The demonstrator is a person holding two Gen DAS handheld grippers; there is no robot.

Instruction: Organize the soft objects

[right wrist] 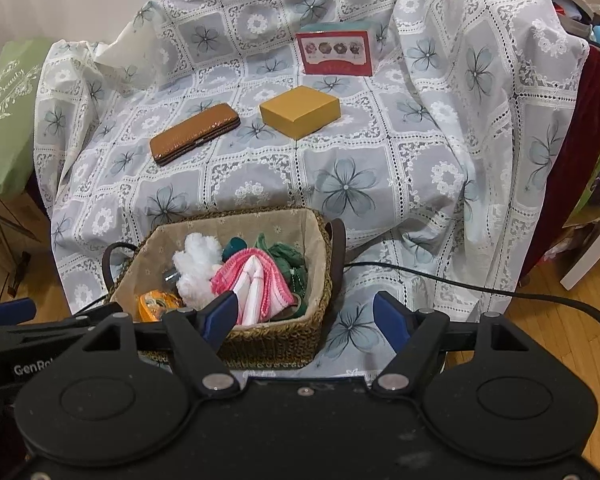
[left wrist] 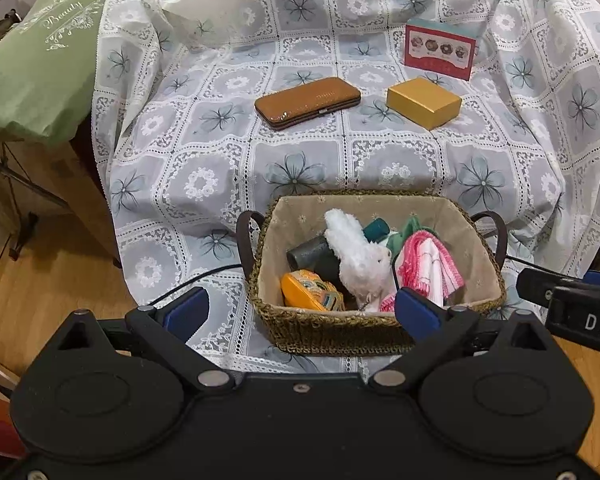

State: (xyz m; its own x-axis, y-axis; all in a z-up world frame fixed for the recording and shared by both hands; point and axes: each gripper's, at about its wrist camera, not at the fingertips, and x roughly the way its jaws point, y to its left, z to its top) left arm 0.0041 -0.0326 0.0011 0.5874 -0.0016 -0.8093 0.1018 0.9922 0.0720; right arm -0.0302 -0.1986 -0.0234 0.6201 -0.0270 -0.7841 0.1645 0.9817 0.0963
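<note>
**Soft things gathered in the woven basket**

The left hand-held gripper point(left wrist: 302, 312) and right hand-held gripper point(right wrist: 302, 316) both hover spread and empty before the basket point(left wrist: 332, 334) at the front edge of the lace-covered desk point(left wrist: 204, 184). Inside lie a white plush toy point(left wrist: 360, 256), a pink cloth point(left wrist: 428, 264) and green fabric point(right wrist: 286, 258). Farther back rest a brown case point(left wrist: 308, 102) and a yellow box point(left wrist: 424, 102).

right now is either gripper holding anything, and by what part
Nothing is held. The left gripper and right gripper both stand open with empty gaps, above the near side of the basket.
</note>
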